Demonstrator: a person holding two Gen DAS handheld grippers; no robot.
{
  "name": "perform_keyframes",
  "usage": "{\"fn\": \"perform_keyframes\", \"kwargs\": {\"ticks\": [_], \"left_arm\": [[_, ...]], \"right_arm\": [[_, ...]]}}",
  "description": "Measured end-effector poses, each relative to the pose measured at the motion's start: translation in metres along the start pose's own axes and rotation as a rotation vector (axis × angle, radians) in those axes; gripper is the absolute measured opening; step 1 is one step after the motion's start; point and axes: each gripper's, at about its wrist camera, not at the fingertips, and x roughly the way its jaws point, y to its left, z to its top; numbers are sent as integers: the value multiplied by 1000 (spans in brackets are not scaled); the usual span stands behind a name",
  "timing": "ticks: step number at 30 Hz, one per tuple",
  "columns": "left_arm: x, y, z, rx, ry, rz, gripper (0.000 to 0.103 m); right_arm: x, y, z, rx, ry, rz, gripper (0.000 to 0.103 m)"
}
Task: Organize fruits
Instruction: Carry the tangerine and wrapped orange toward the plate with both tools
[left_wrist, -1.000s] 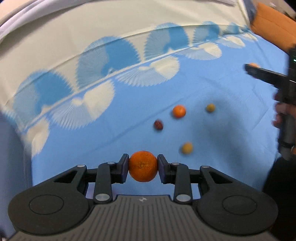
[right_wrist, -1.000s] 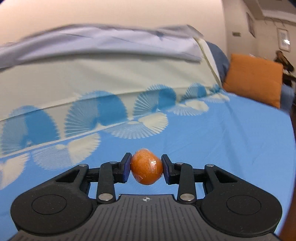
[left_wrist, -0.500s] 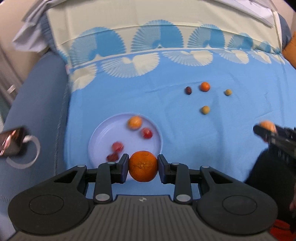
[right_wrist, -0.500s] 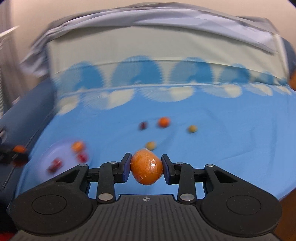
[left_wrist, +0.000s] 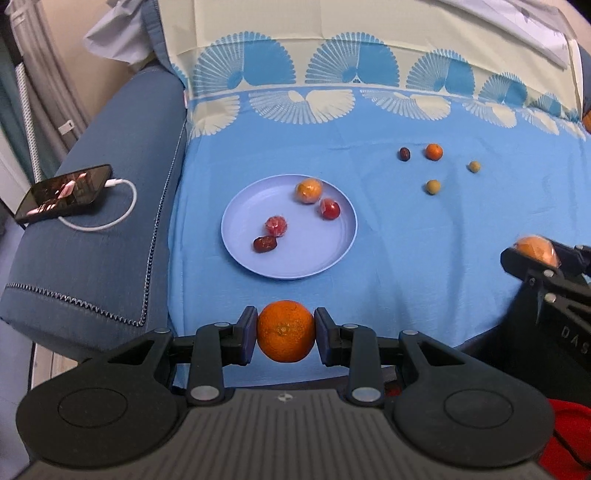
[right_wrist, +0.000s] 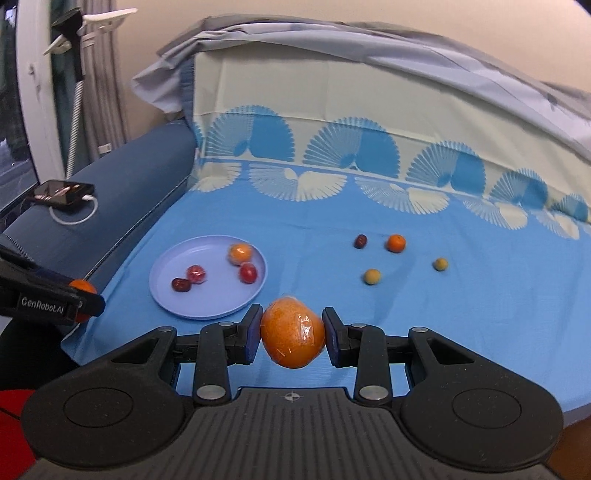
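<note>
Left gripper (left_wrist: 285, 331) pinches a bare orange (left_wrist: 285, 330) between both pads, held above the near edge of the blue sheet (left_wrist: 424, 240), just short of the plate (left_wrist: 258, 258). Right gripper (right_wrist: 291, 334) clamps a plastic-wrapped orange (right_wrist: 292, 333) the same way, pads pressed on both sides, wrap glare visible on its right face. In the left wrist view the right gripper sits at the far right edge with its wrapped fruit showing; in the right wrist view the left gripper enters from the left edge, its orange partly hidden behind a finger labelled GenRobot.AI. The light blue plate lies flat on the sheet, near the sofa arm (left_wrist: 92, 258). On the plate are four pieces: a wrapped orange fruit (left_wrist: 308, 190) at the far rim, a wrapped red fruit (left_wrist: 329, 209) just beside it, another wrapped red fruit (left_wrist: 276, 226) mid-plate, and a dark red date (left_wrist: 265, 243) touching that one on the near-left side. Loose on the sheet, well apart from the plate to its right, are four more: a dark date (left_wrist: 405, 153), a small orange (left_wrist: 433, 151) just beside it, and two small yellow-green fruits (left_wrist: 433, 186) (left_wrist: 474, 166) nearer the camera and further right. A phone (left_wrist: 62, 192) with its screen lit lies on the sofa arm, with a white cable (left_wrist: 107, 218) plugged in and looped beside it. The sheet's cream band with blue fan print runs up the sofa back.
</note>
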Motion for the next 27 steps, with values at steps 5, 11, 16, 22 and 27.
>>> {"fn": "perform_keyframes", "kwargs": {"ticks": [5, 11, 16, 22, 27], "left_arm": [[-8, 6, -4, -9, -27, -9, 36], [-11, 10, -6, -25, -40, -21, 36], [-11, 15, -6, -45, -43, -17, 36], [-9, 18, -7, -56, -35, -20, 36], [-7, 19, -5, -58, -30, -23, 36]], "right_arm": [[-8, 12, 1, -43, -9, -3, 37], [-9, 20, 3, -73, 3, -9, 37], [-7, 25, 4, -98, 12, -2, 37], [-4, 29, 5, -108, 22, -4, 37], [-3, 28, 5, -110, 28, -3, 37]]}}
